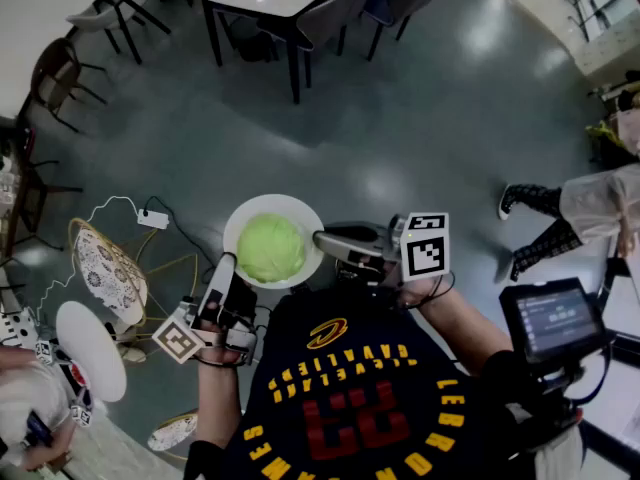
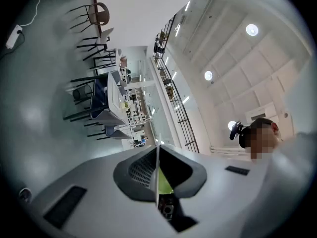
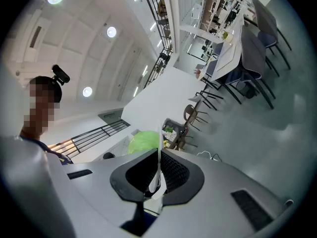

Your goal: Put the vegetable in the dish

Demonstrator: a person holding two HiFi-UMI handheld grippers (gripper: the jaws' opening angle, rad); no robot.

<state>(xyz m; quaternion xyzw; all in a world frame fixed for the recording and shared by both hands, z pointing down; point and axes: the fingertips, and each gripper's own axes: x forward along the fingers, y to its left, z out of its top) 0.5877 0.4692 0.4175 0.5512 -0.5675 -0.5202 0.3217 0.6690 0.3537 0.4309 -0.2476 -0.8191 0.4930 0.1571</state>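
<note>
Resting already inside the dish (image 1: pixel 290 206), the cabbage (image 1: pixel 270 250) lies midway between both grippers: left gripper (image 1: pixel 230 268) fingers pinch the dish's left rim, right gripper (image 1: pixel 322 240) fingers its right rim, above the floor (image 1: pixel 400 118).

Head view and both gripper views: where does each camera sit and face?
Head view: on the person's head, facing steeply down at the floor; shirt, forearms, left gripper and right gripper show.
Left gripper view: on the left gripper, tilted up toward the ceiling lights; its jaws clamp the dish rim; the person's head shows at right.
Right gripper view: likewise, on the opposite rim; head at left.
Shared: all three show the vegetable.
</note>
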